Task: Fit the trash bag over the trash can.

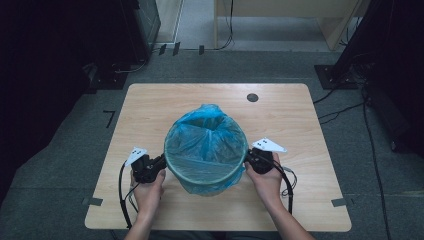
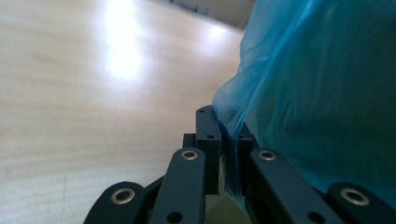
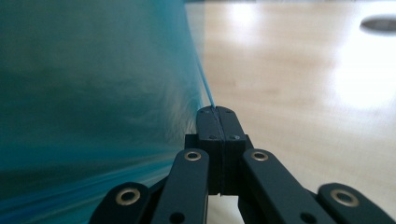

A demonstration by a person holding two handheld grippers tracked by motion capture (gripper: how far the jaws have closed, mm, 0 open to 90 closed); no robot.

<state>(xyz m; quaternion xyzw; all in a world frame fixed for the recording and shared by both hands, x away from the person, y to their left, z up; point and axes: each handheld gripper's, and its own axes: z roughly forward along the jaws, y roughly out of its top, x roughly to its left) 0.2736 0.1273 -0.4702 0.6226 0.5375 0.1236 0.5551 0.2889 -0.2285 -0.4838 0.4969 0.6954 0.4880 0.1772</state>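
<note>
A blue bag [image 1: 205,145] lines the bin [image 1: 207,186] on the counter [image 1: 150,105]. The left gripper [image 2: 227,140] and right gripper [image 3: 217,126] each pinch bag film. The high view shows the bag's open mouth.

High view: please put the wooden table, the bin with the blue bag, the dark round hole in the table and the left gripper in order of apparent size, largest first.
1. wooden table
2. bin with the blue bag
3. left gripper, pinching the bag
4. dark round hole

No two look alike in size; the bin rises nearer the camera, but its rank stays.
</note>
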